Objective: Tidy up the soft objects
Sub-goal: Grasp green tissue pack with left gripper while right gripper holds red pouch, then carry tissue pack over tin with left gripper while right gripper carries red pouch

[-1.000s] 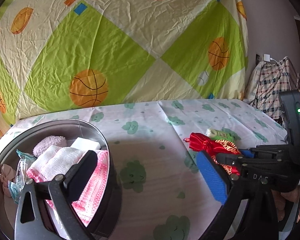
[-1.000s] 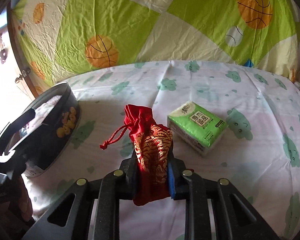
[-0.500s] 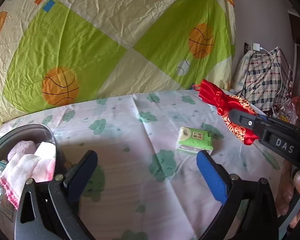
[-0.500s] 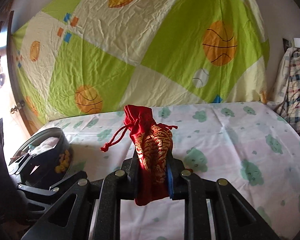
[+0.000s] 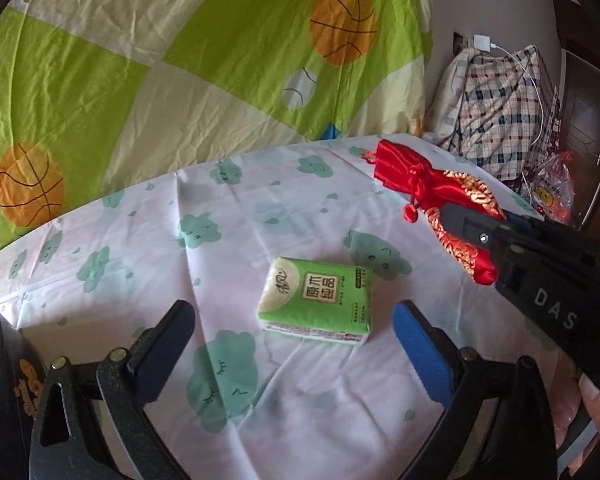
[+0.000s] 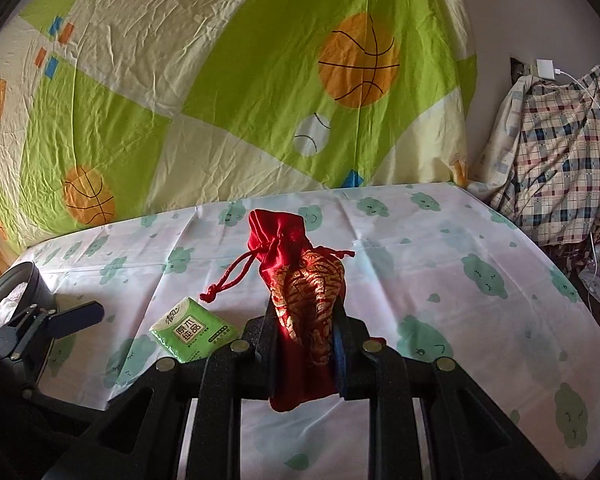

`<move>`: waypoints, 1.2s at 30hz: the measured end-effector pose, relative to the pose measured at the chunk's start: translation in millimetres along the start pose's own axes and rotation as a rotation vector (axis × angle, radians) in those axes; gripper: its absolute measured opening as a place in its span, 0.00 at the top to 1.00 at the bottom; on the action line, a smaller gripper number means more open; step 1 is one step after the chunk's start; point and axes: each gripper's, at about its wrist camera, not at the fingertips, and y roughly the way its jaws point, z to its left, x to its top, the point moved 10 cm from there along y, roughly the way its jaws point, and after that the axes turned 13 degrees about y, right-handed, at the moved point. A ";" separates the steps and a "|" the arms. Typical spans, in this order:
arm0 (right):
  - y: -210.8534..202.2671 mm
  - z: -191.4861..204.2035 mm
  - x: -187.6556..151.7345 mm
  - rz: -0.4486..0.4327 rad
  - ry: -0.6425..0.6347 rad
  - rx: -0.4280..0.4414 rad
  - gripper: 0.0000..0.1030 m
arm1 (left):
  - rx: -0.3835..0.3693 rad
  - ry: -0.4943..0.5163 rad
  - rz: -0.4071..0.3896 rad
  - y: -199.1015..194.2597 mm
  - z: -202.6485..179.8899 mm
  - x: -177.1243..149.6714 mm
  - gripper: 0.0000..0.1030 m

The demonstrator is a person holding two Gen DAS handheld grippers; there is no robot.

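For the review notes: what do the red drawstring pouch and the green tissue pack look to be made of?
Red drawstring pouch: looks like satin-type woven fabric, judging by its glossy sheen and soft folds, with raised gold brocade or embroidery on the body and a knotted red cord.
Green tissue pack: seems to be thin printed plastic film over soft paper; it shows faint glare and slightly rounded corners.

Basketball-print sheet (image 6: 228, 80); plaid bundle (image 6: 556, 160) beside it.

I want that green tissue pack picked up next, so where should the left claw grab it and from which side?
Across its two short ends, coming down from above. The tissue pack lies flat on the tablecloth, and the open left claw already straddles it; it looks soft enough to squeeze.
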 end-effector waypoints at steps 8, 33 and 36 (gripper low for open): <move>2.0 -8.4 -1.5 0.009 0.025 -0.010 0.78 | -0.079 -0.022 0.065 22.3 -8.4 -0.4 0.02; -5.0 3.6 -2.9 -0.019 0.020 0.063 0.78 | -0.060 -0.167 -0.070 -3.2 26.3 0.2 0.33; -9.0 9.4 -3.6 -0.031 0.009 0.087 0.78 | -0.037 -0.190 -0.092 -10.0 36.1 -2.1 0.33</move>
